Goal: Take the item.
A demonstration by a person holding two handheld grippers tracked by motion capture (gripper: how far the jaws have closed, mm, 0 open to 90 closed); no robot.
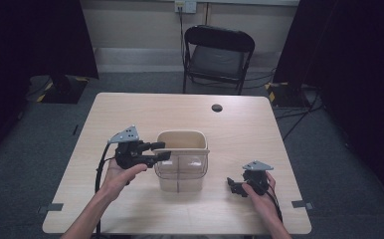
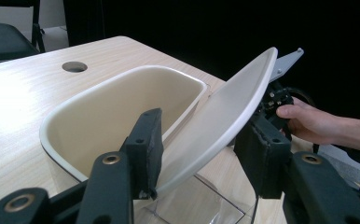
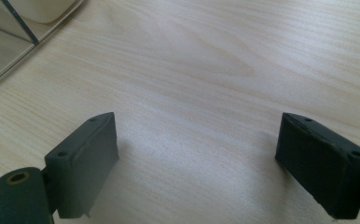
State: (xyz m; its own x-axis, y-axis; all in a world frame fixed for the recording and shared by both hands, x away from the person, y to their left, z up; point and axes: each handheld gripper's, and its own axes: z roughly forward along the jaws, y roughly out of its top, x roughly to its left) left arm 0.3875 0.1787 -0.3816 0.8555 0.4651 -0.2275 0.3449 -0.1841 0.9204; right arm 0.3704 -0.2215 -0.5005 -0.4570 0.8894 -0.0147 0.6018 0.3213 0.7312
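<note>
**Left tongs at the bin's flap, right tongs wide over bare wood**

The left tongs (image 1: 162, 150) stand wide apart at the near-left rim of the bin (image 1: 181, 160), with the tilted cream lid flap (image 2: 220, 116) between the jaws; whether either pad (image 2: 145, 149) touches it I cannot tell. The bin, cream-rimmed with clear walls, stands at the middle of the light wooden surface (image 1: 130, 112). The right tongs (image 1: 234, 185) rest low on the surface, well to the bin's right, jaws spread wide with nothing between them. A black folding chair (image 1: 219, 55) stands beyond the far edge.
</note>
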